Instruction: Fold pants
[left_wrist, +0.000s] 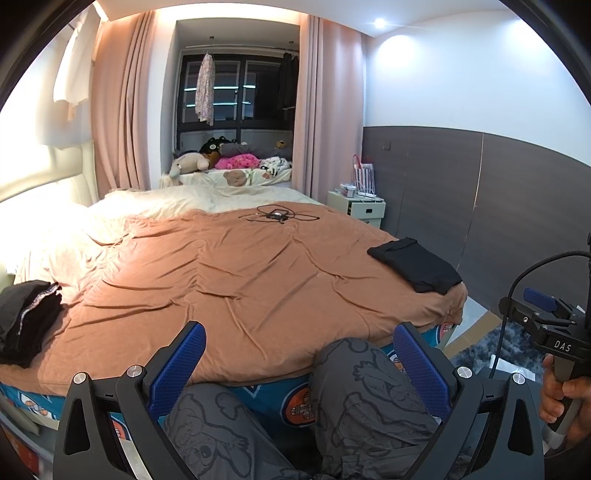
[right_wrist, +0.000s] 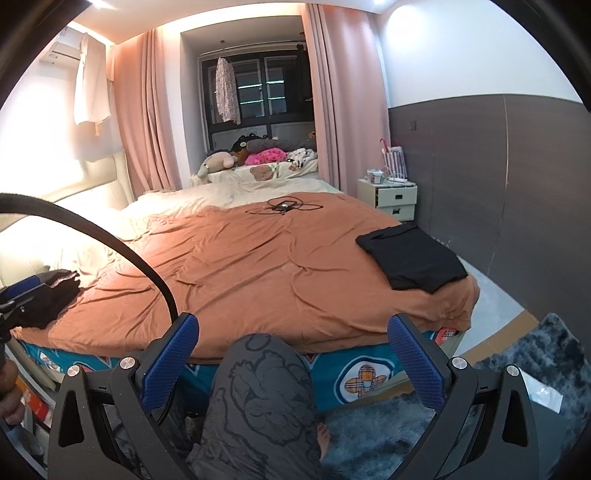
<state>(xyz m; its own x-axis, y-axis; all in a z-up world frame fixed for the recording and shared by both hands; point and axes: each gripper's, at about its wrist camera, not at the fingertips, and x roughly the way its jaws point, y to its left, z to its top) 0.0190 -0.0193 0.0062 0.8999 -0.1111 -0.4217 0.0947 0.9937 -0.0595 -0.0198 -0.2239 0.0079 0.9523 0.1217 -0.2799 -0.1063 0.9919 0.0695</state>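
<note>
A folded black pair of pants (left_wrist: 415, 268) lies near the right corner of the bed; it also shows in the right wrist view (right_wrist: 412, 256). A pile of dark clothes (left_wrist: 26, 321) sits at the bed's left edge, seen too in the right wrist view (right_wrist: 48, 297). My left gripper (left_wrist: 299, 338) is open and empty, held in front of the bed's near edge. My right gripper (right_wrist: 291, 330) is open and empty, also short of the bed. The right gripper shows from the side in the left wrist view (left_wrist: 546, 325).
The bed has a brown blanket (left_wrist: 240, 280) with a black cable and small device (left_wrist: 279, 215) near its far end. The person's grey-trousered knees (left_wrist: 354, 373) press against the bed. A white nightstand (right_wrist: 395, 197) stands right, a shaggy grey rug (right_wrist: 517, 369) lies on the floor.
</note>
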